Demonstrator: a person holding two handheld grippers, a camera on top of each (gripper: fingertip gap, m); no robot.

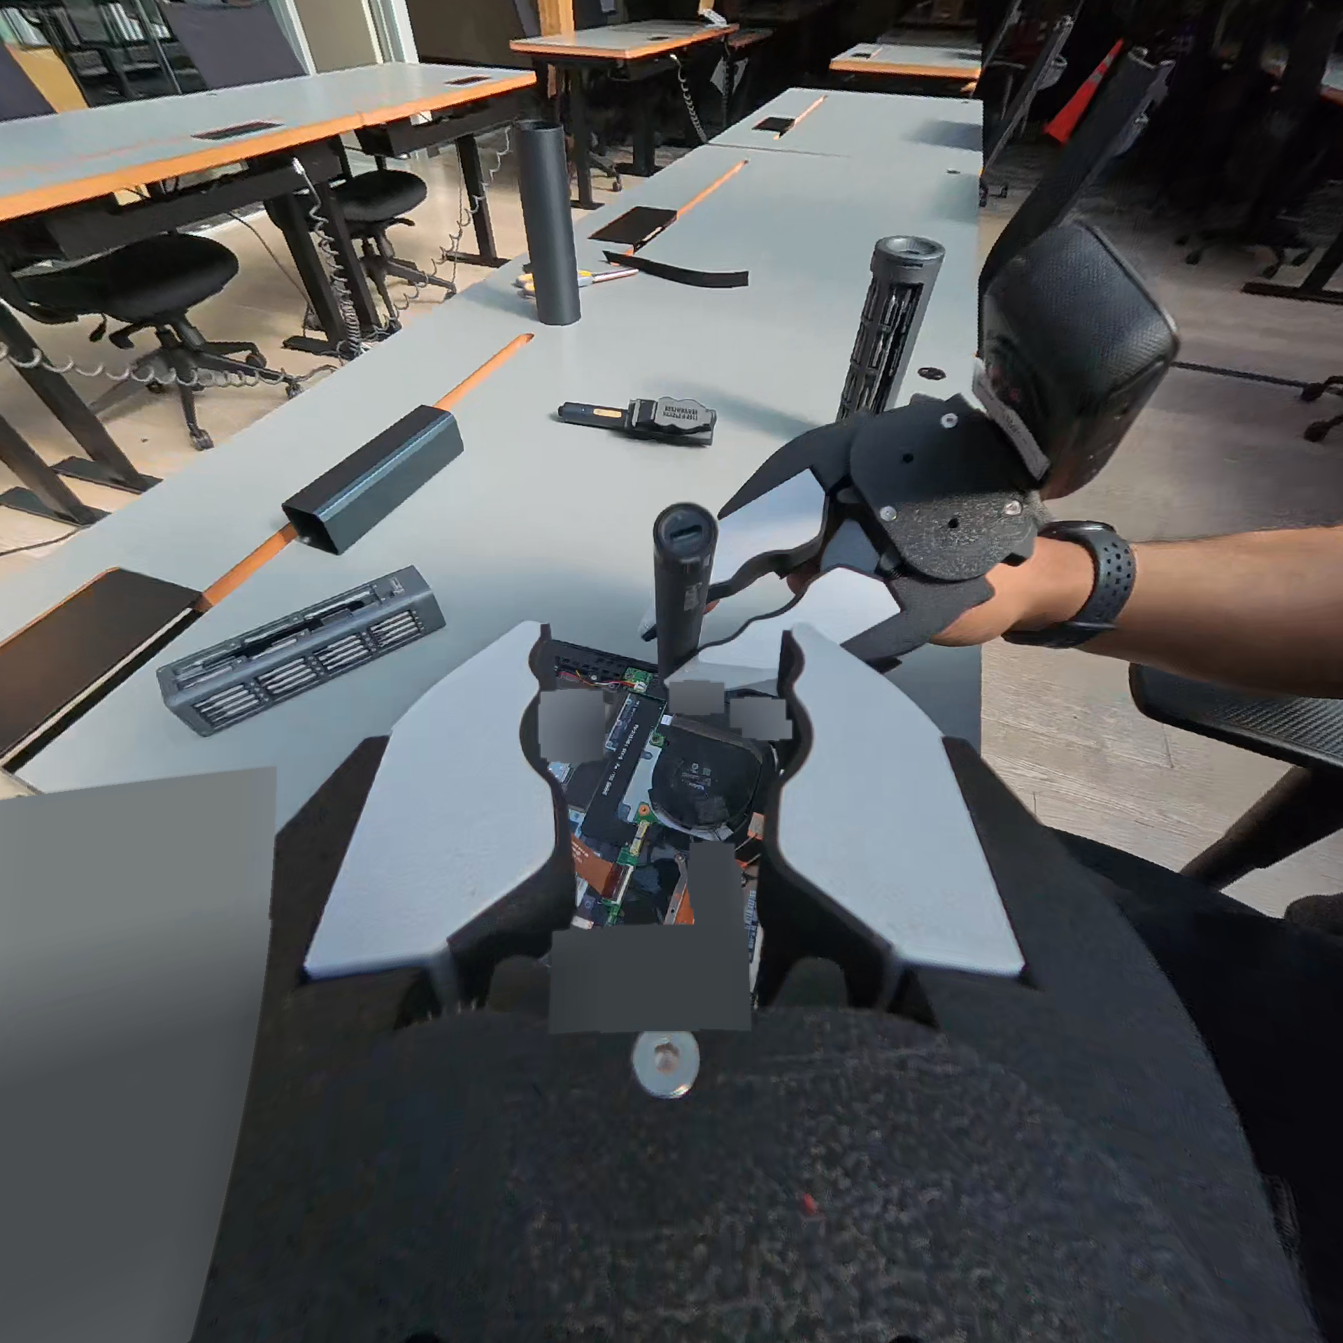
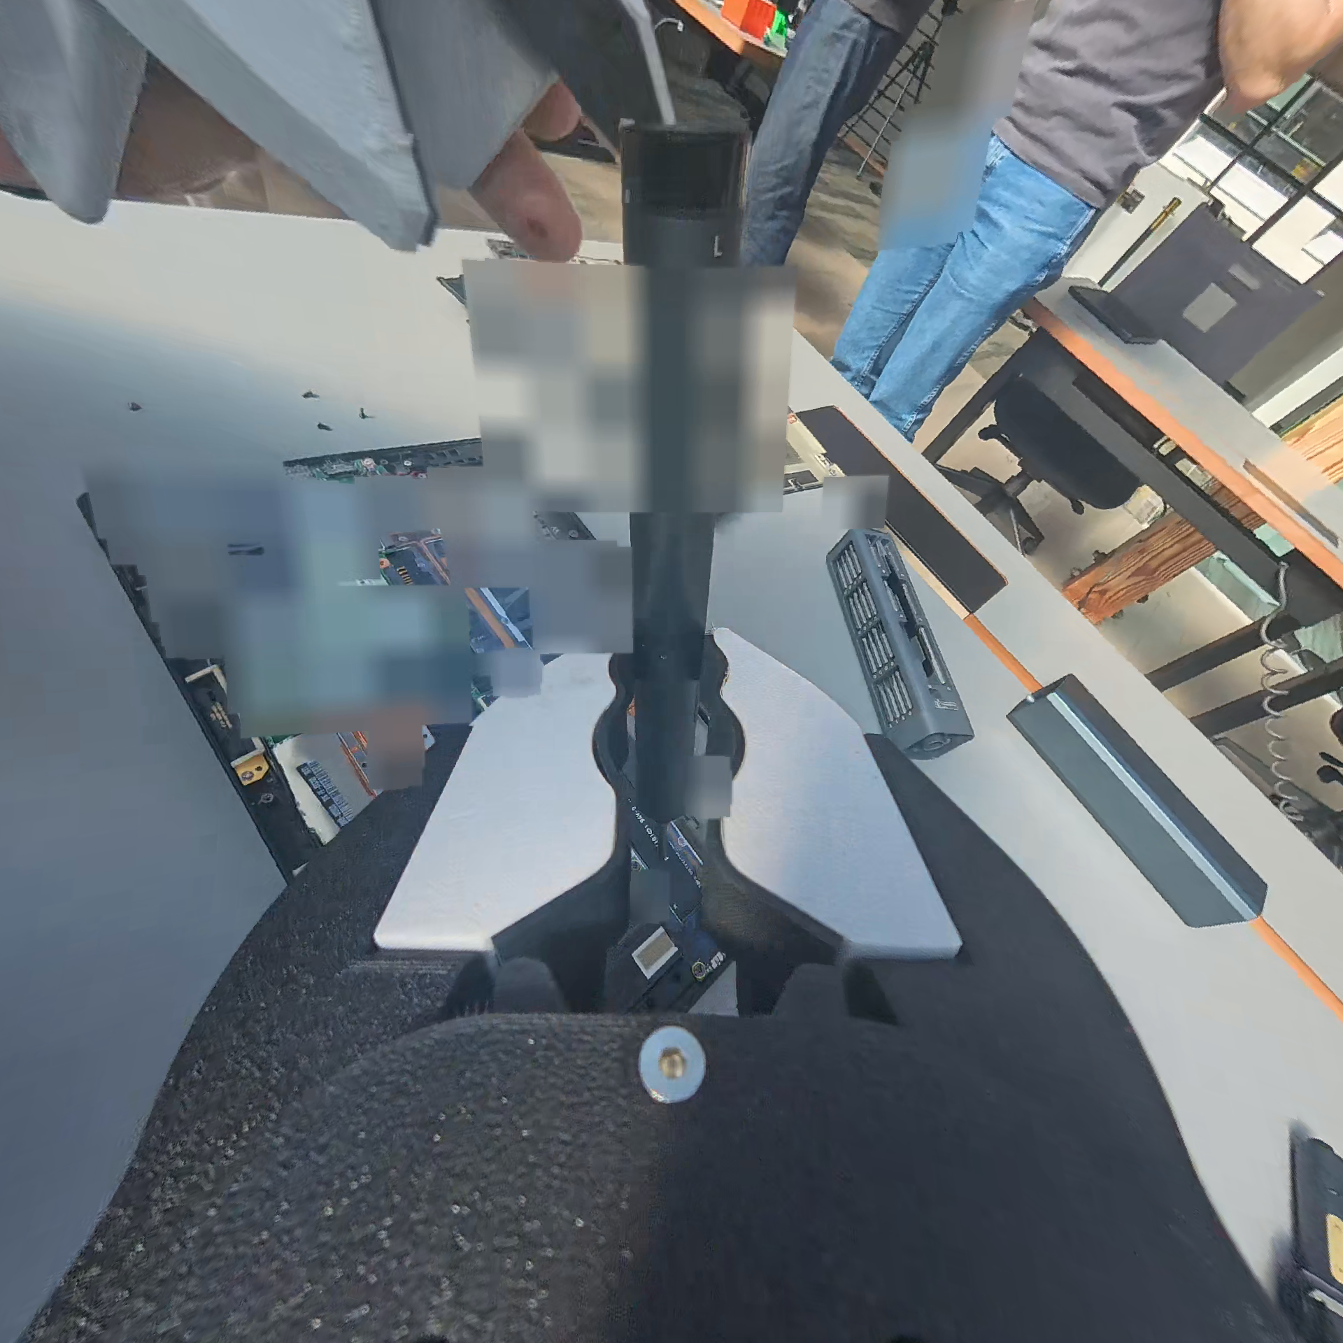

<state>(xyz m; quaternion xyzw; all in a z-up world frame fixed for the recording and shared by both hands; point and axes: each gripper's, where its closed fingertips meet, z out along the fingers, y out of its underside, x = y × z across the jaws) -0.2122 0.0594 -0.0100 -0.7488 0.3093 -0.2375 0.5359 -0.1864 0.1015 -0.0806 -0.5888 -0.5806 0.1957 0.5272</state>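
Right gripper (image 2: 665, 698) fingers grasping slim black cylindrical screwdriver (image 1: 683, 581), left gripper (image 1: 665, 654) fingers released over circuit board (image 1: 632, 785)

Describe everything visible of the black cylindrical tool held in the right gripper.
The black cylindrical tool is a slim, matte tube, plastic or coated metal by its look, and stands nearly upright. Its flat top end has a recessed slot. The right gripper is shut on its lower half. Its lower end points down into the opened laptop, among circuit boards beside a round black fan; the tip's contact is hidden. In the right wrist view, a thin metal shaft projects from its far end.
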